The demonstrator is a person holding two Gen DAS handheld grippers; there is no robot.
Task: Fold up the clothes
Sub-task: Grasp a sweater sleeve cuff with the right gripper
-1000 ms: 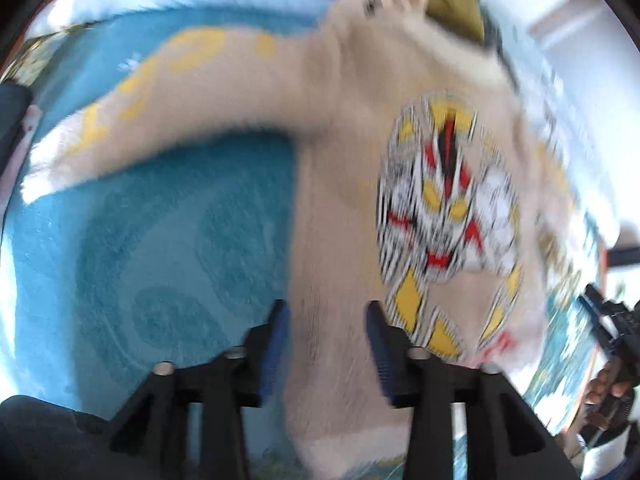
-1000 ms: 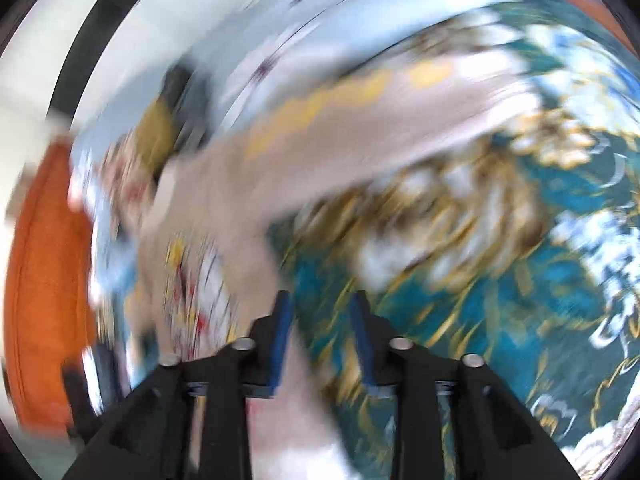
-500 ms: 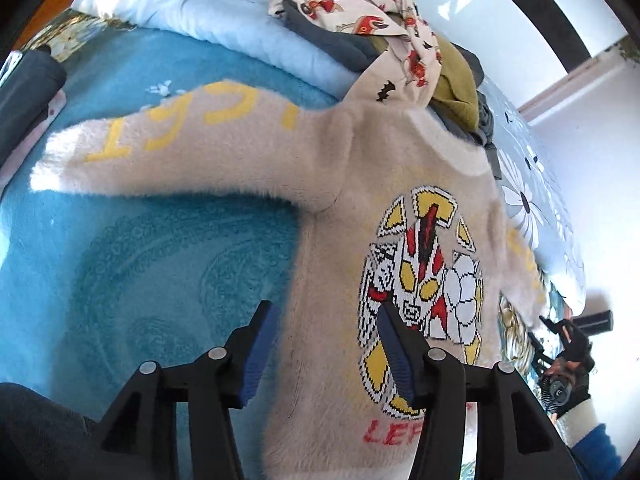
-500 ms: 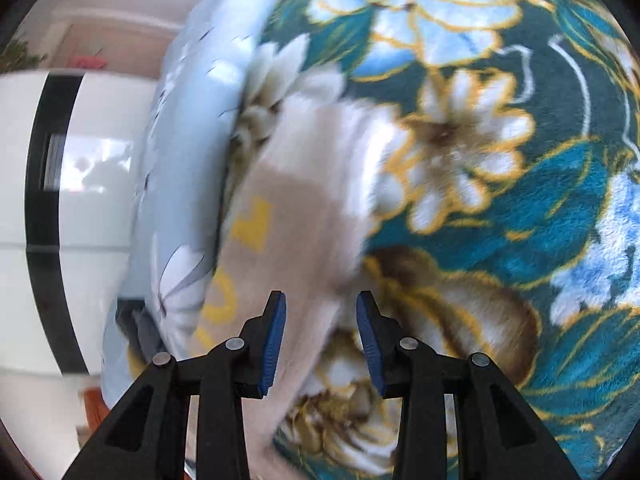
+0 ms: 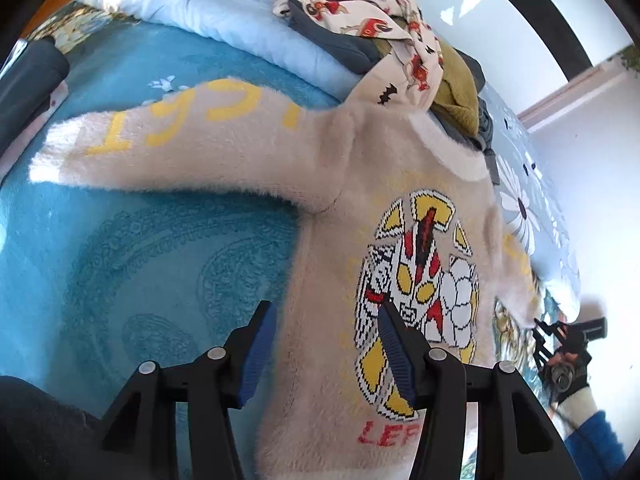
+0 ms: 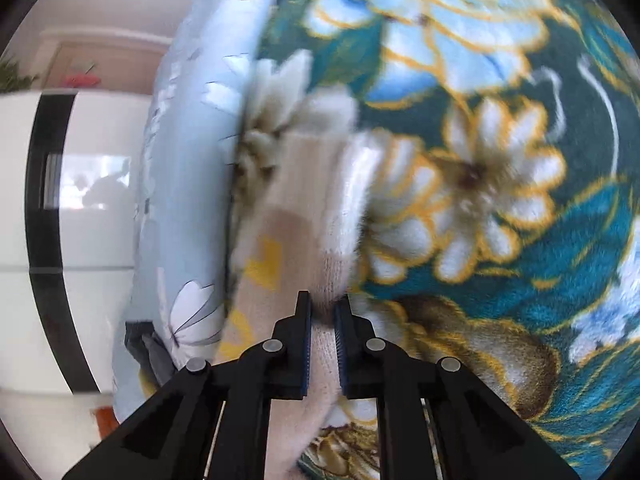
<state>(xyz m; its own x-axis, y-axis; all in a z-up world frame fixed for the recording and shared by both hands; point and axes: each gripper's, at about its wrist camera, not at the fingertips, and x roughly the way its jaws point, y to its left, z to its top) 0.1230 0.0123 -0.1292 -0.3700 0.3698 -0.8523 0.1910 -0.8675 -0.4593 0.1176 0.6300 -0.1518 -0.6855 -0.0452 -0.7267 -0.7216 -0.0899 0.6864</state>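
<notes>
A fuzzy beige sweater (image 5: 344,208) with a red, yellow and black robot-face print lies spread face up on the blue bedspread (image 5: 132,264). Its left sleeve with yellow letters stretches out to the left. My left gripper (image 5: 326,344) is open, hovering over the sweater's lower left side. My right gripper (image 6: 322,320) is shut on the beige right sleeve (image 6: 304,208), near its white cuff, over the floral blanket. The right gripper also shows at the far right of the left wrist view (image 5: 560,344).
A pile of other clothes (image 5: 384,40) lies behind the sweater's collar, against a pale blue quilt (image 5: 224,12). A dark item (image 5: 28,80) sits at the left edge. The teal floral blanket (image 6: 520,160) covers the right side, with a white wardrobe (image 6: 80,200) beyond.
My right gripper has closed on the sleeve, which lay between its open jaws half a second ago. My left gripper has drifted slightly closer over the sweater and stays open.
</notes>
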